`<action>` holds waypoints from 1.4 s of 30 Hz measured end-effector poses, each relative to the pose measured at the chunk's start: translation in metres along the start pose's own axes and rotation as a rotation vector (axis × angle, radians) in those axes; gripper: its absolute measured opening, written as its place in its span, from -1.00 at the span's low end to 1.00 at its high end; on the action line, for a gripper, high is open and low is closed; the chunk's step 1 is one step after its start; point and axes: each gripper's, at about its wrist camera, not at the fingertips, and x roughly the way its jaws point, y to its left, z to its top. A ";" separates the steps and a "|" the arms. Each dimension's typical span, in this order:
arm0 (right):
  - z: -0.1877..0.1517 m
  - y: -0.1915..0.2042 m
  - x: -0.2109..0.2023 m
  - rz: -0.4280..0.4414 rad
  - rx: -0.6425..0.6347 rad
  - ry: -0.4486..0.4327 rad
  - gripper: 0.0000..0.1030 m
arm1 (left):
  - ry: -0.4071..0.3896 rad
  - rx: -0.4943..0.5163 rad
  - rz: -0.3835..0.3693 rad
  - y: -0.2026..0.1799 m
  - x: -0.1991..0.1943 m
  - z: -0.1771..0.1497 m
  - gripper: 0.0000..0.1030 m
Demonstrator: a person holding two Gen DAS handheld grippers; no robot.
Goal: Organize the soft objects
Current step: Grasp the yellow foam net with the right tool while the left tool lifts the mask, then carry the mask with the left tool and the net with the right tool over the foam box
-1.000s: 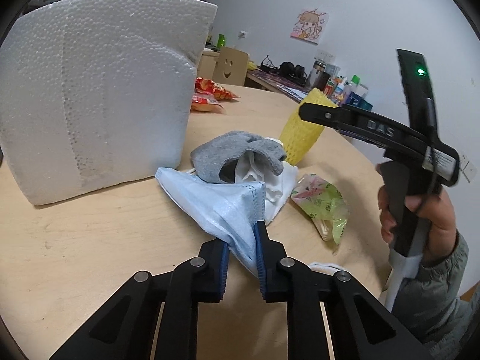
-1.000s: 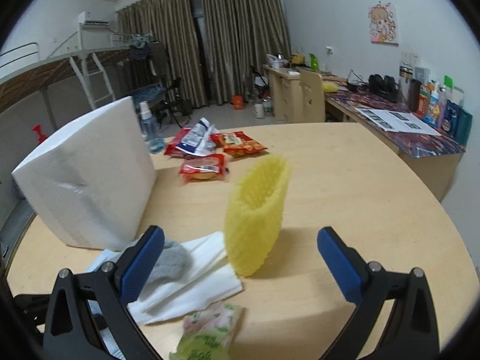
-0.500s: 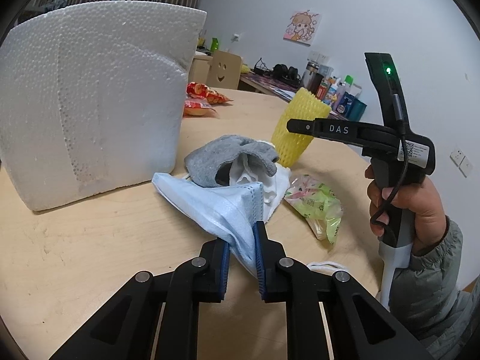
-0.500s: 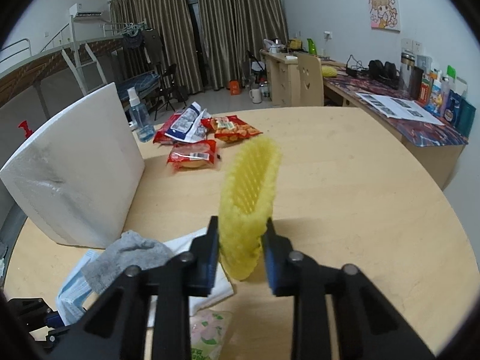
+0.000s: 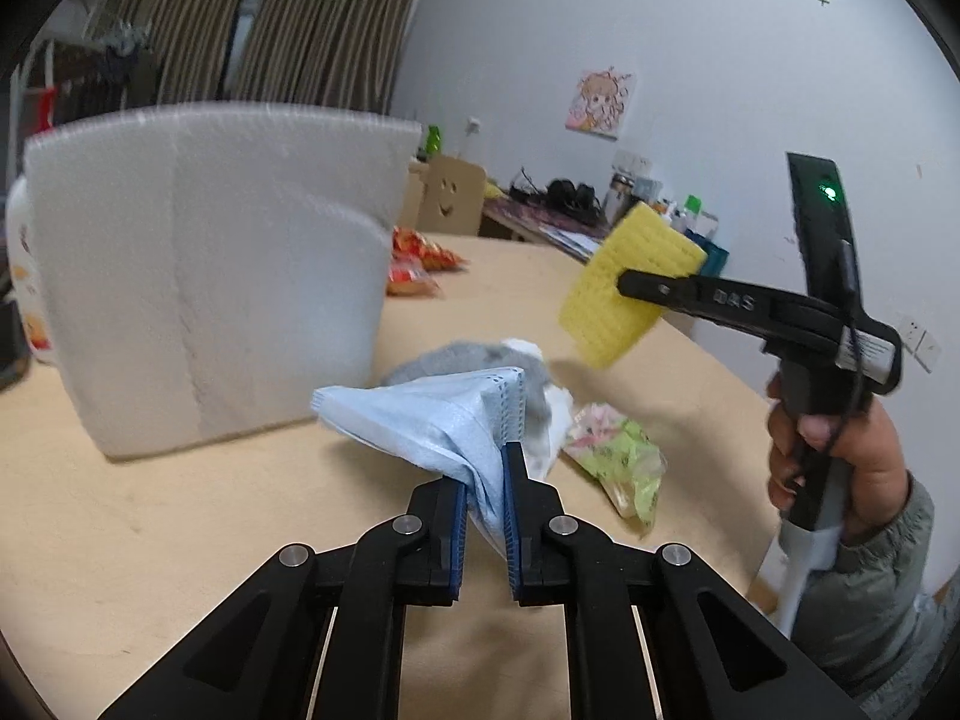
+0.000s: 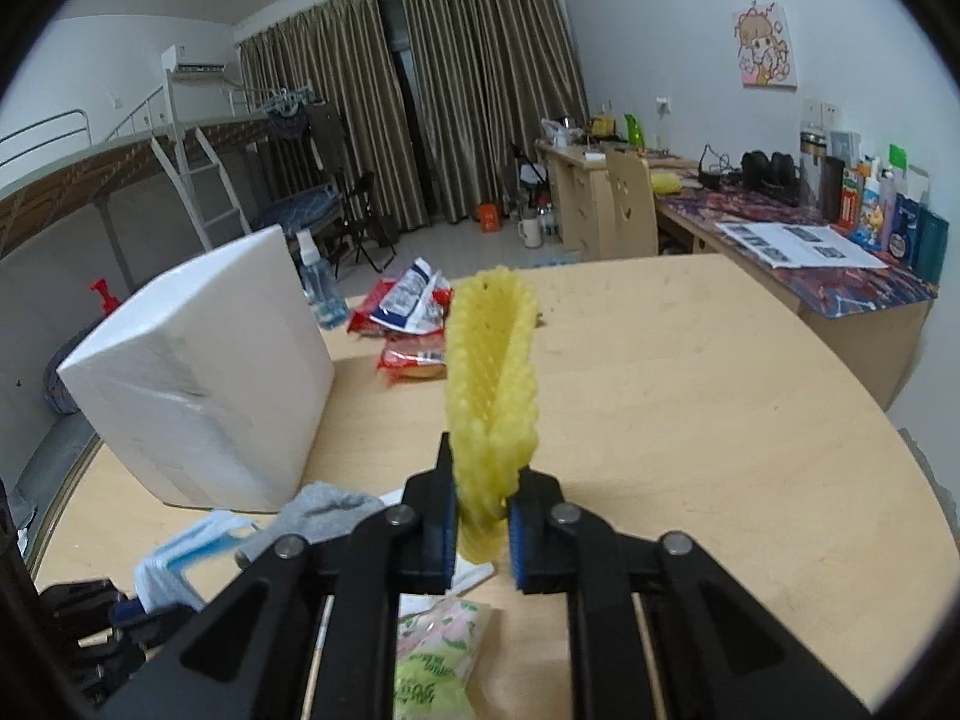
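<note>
mask grip: your left claw (image 5: pixel 485 498) is closing on the blue face mask (image 5: pixel 444 420), pads already pressing a bunched corner; most of the mask hangs free ahead of the pads and off the bench (image 5: pixel 180 516). a thin pinch like that could let the fabric slide out if you swing fast.
net grip: your right claw (image 6: pixel 480 525) is clamped on the lower end of the yellow foam net (image 6: pixel 489 372), which stands tall above the pads and is lifted clear of the bench. it is squashed flat where held, so it may spring and twist loose if you ease the pressure.
ear loop: a white mask strap lies near the grey sock (image 6: pixel 318 510) and the white cloth; i cannot tell whether it is caught under them. if it is, lifting the mask could drag the pile along.
green packet: the green wrapper (image 5: pixel 618 462) sits on the bench just beside that pile, under the path between your two hands. a dropped item could land on it and mix the groups.
foam block: the white foam block (image 5: pixel 204 276) stands close on the left; a wide sweep with the mask could brush it.
crossing hands: your right hand (image 5: pixel 840 456) holds its tool near the left claw's line, so watch for a clash.
</note>
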 end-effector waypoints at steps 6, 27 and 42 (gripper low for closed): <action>0.002 0.004 -0.023 0.020 -0.006 -0.050 -0.67 | -0.060 0.033 0.051 -0.008 -0.021 0.010 -0.78; -0.007 0.016 -0.094 0.110 -0.052 -0.192 -0.67 | -0.227 0.109 0.184 -0.045 -0.088 0.025 -0.78; -0.007 0.051 -0.115 0.208 -0.138 -0.244 -0.67 | -0.339 0.111 0.318 -0.046 -0.151 0.027 -0.78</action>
